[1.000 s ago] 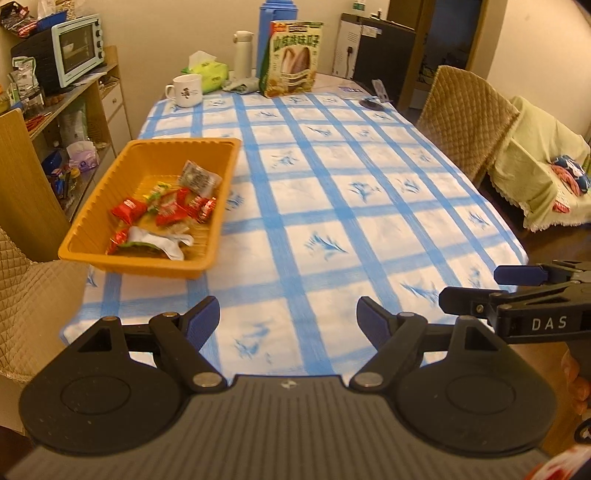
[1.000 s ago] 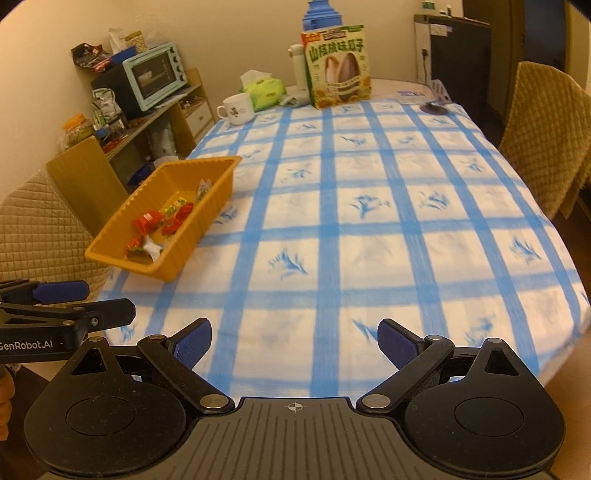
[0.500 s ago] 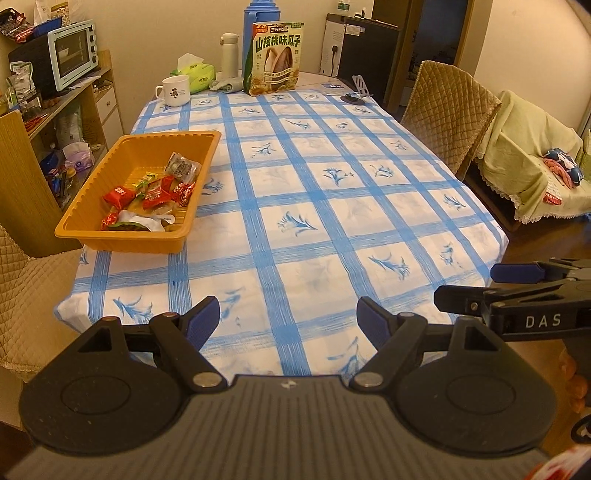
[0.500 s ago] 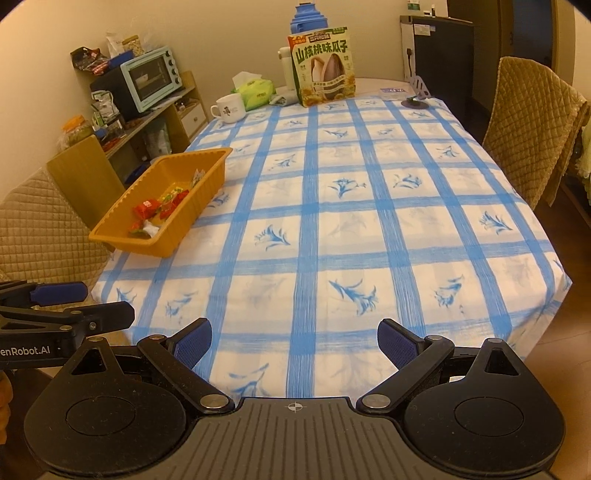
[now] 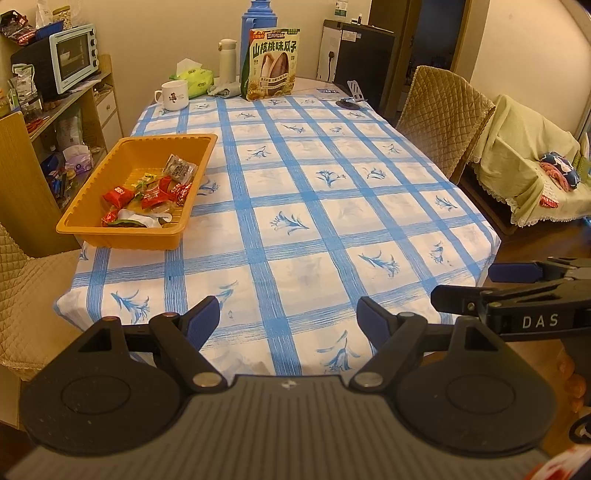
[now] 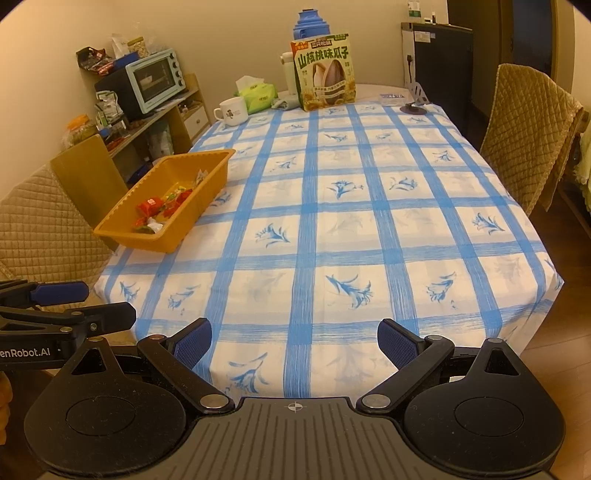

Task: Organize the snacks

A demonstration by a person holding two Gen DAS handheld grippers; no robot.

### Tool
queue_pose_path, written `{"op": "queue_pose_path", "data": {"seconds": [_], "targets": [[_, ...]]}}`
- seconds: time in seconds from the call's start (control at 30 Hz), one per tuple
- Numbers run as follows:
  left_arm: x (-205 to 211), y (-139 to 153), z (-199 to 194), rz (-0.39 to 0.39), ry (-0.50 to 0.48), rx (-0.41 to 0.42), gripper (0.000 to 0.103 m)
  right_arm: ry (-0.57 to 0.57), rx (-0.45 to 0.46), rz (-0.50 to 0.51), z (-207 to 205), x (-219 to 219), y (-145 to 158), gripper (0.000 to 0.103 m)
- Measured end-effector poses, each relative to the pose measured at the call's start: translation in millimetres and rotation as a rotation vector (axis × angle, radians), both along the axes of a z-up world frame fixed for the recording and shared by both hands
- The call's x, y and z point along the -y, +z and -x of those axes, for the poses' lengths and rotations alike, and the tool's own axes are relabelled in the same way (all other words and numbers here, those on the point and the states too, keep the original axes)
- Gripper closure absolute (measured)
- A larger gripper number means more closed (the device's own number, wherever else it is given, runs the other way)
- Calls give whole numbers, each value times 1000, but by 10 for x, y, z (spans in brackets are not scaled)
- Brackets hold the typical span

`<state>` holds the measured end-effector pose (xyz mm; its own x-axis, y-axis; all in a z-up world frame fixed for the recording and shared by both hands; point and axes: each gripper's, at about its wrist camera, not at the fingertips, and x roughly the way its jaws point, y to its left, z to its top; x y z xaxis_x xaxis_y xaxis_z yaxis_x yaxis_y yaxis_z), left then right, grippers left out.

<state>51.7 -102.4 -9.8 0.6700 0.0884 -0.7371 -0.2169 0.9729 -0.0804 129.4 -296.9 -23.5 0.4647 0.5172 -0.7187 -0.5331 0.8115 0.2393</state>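
An orange tray (image 5: 92,192) (image 6: 207,206) sits on the left side of the blue-checked table (image 5: 332,221) (image 6: 369,236). In it lie several wrapped snacks (image 5: 151,195) (image 6: 162,208), red, green and grey. A large green seed bag (image 5: 273,64) (image 6: 325,72) stands upright at the far end. My left gripper (image 5: 288,321) hangs open over the near table edge, nothing between its blue pads. My right gripper (image 6: 295,341) is open too, beside it and just as far back. Each gripper shows at the edge of the other's view.
At the far end stand a white mug (image 5: 173,95), a tissue pack (image 5: 195,75), a white flask (image 5: 227,59) and a blue thermos (image 5: 255,22). Quilted chairs (image 5: 439,110) (image 6: 40,229) flank the table. A shelf with a toaster oven (image 5: 70,59) lines the left wall.
Both grippers have drawn back from the table, so more of the cloth and its near edge shows. Most of that shift came early. The jaws kept their width.
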Motion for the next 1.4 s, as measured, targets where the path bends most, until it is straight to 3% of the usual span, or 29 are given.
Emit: {"op": "queue_pose_path", "data": {"seconds": [1.4], "targets": [[-67, 49, -32, -3, 23, 2, 23, 15, 0, -3, -70, -97, 27, 7]]}}
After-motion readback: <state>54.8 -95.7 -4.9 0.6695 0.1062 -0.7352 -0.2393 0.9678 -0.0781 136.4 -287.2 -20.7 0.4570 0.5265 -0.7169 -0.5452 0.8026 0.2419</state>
